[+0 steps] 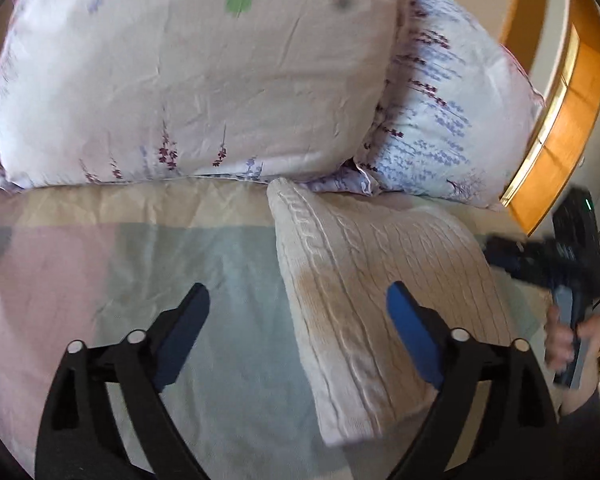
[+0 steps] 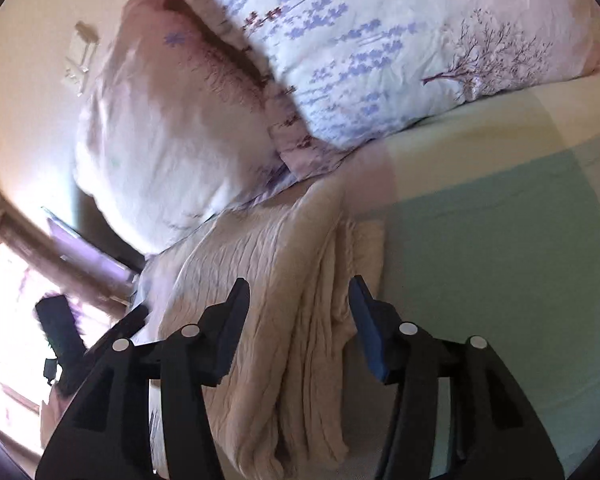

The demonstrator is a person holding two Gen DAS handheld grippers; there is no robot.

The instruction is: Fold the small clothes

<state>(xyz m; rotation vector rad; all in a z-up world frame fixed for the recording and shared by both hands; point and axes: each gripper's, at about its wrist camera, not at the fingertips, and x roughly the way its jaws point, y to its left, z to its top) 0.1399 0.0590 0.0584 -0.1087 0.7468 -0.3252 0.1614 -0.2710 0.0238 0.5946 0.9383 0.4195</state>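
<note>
A bed (image 1: 204,248) with a pastel patchwork sheet is carrying a folded cream cable-knit sweater (image 1: 372,288) on its right side. Two floral pillows (image 1: 188,80) are lying at the far end, the sweater's far edge touching them.

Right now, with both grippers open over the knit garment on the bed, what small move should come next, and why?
Probably lower the right gripper onto the beige knit garment and close on its near edge. Its open jaws already straddle the bunched folds, while the left gripper, also open, holds nothing.
</note>
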